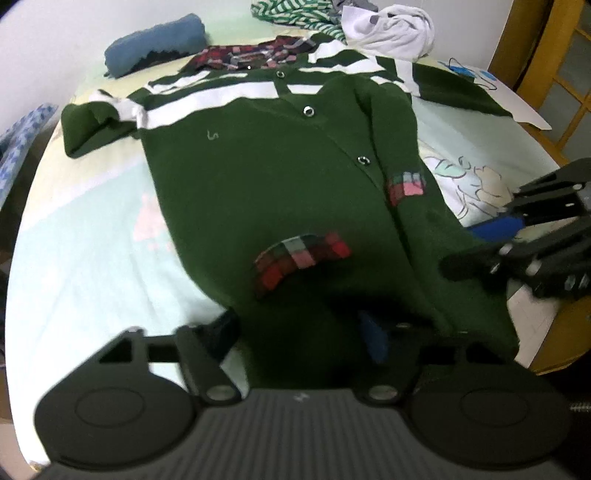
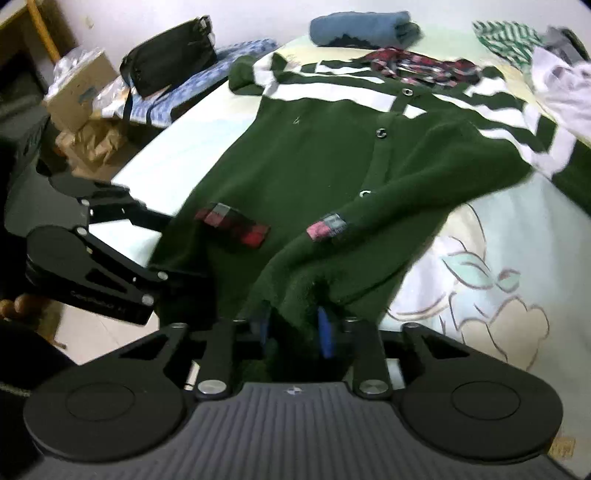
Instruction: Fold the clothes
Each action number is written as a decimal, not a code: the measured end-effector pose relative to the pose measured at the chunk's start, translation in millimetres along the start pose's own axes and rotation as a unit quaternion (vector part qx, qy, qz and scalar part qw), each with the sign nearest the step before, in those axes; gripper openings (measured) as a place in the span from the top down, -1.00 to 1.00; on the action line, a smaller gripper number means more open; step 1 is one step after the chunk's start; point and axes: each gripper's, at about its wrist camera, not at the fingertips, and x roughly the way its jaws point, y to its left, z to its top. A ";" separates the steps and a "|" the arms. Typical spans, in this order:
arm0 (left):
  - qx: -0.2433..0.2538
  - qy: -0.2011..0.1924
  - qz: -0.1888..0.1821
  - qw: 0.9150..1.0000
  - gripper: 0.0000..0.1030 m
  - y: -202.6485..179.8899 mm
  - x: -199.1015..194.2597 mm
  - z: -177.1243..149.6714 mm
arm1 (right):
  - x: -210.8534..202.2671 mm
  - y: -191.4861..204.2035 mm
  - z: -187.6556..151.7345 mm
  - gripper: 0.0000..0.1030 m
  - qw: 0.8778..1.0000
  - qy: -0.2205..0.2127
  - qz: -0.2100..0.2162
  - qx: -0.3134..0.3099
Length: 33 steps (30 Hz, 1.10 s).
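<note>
A dark green cardigan (image 1: 258,177) (image 2: 314,155) with white stripes, snap buttons and plaid pocket trims lies front up on the bed sheet (image 1: 92,240). Its hem is toward me. My left gripper (image 1: 297,332) straddles the hem's left part with its jaws well apart. Cloth lies between them, and no pad visibly presses it. The right wrist view shows the left gripper (image 2: 166,247) at the hem's corner by the bed edge. My right gripper (image 2: 293,328) is shut on a bunched, raised fold of the hem's right part, the blue pads (image 2: 325,332) pinching it. The right gripper (image 1: 469,243) also shows at the left wrist view's right edge.
Beyond the collar lie a plaid garment (image 1: 251,55), a folded blue towel (image 1: 155,44), a green-striped garment (image 1: 291,14) and a white one (image 1: 391,29). Left of the bed stand a black bag (image 2: 170,55) and a cardboard box (image 2: 81,92). Wooden framing (image 1: 554,74) stands at the right.
</note>
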 end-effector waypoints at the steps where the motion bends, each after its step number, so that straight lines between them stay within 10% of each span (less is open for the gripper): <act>1: -0.007 0.000 -0.003 1.000 0.38 4.0 -1.9 0.1 | -5.8 -3.6 -0.9 0.74 1.000 -0.001 -0.004 0.009; 5: -0.042 0.004 -0.023 0.999 0.72 19.0 -6.4 2.3 | -29.1 -16.1 -5.1 0.76 0.999 -0.003 -0.023 0.039; 19: -0.045 -0.042 -0.005 0.998 1.00 30.2 -73.5 5.8 | -59.5 -40.8 -30.8 0.77 0.983 0.053 -0.175 -0.004; 24: -0.079 0.011 0.013 0.997 0.97 48.4 -59.3 -15.0 | -40.8 -49.3 -41.4 0.68 0.981 0.106 -0.160 -0.021; 29: -0.112 0.006 0.007 0.994 -0.20 42.2 -44.7 -23.3 | -61.2 -70.6 -22.3 0.21 0.988 0.069 -0.135 0.024; 33: -0.095 0.000 0.011 0.995 -0.34 28.1 -29.7 -14.1 | -64.2 -88.5 -6.1 0.19 0.989 0.039 -0.113 0.088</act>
